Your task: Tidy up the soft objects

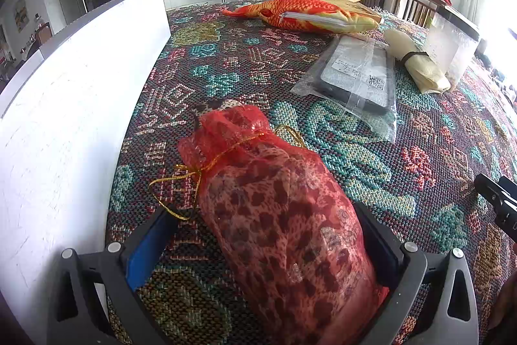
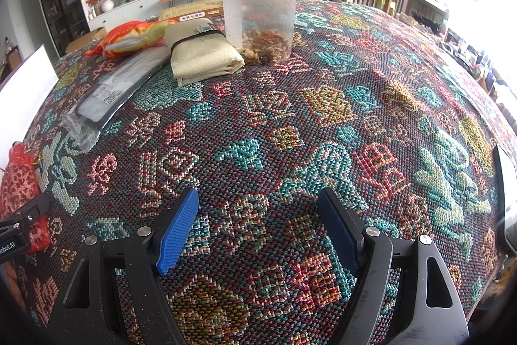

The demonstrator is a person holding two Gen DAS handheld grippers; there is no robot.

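Note:
A red mesh drawstring pouch [image 1: 274, 215] with leopard-print cloth inside lies on the patterned tablecloth, between the fingers of my left gripper [image 1: 265, 225]. The jaws stand wide; the left blue pad [image 1: 145, 251] is clear of the pouch, the right finger touches it. The pouch also shows at the left edge of the right wrist view [image 2: 19, 183]. My right gripper [image 2: 258, 215] is open and empty above bare cloth. An orange fish plush [image 1: 307, 13], a rolled beige cloth bag [image 1: 416, 60] and a flat plastic-wrapped package [image 1: 355, 73] lie farther back.
A white box wall [image 1: 74, 92] stands close on the left of the pouch. A clear plastic jar with a black lid [image 2: 260, 8] stands behind the beige bag [image 2: 200, 50]. A dark flat device [image 2: 505, 193] lies at the right edge. The right gripper's tip [image 1: 497, 199] shows at right.

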